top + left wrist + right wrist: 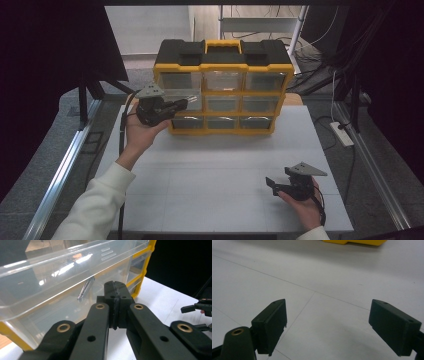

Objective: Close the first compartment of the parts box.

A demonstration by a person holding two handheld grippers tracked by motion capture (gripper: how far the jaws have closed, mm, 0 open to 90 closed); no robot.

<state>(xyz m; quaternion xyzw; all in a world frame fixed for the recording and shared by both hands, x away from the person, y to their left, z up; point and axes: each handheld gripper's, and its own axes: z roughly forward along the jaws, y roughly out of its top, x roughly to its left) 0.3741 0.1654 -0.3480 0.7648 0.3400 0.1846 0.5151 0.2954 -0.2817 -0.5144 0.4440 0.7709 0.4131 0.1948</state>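
Near the counter's far edge, the left claw is clamped on the clear drawer's front lip, apparently to slide it, while the right claw rests wide open and empty near the right front corner.

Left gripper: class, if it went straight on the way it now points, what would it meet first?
Most likely the clear drawer pulled out of the yellow organiser; the shut left gripper points at its front wall, though depth is unclear.

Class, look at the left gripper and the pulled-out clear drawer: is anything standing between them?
Nothing visible does. The left gripper, jaws shut, sits right at the front wall of the clear drawer, pulled out of the yellow organizer. Whether it touches the wall cannot be told. The right gripper rests far off on the table.
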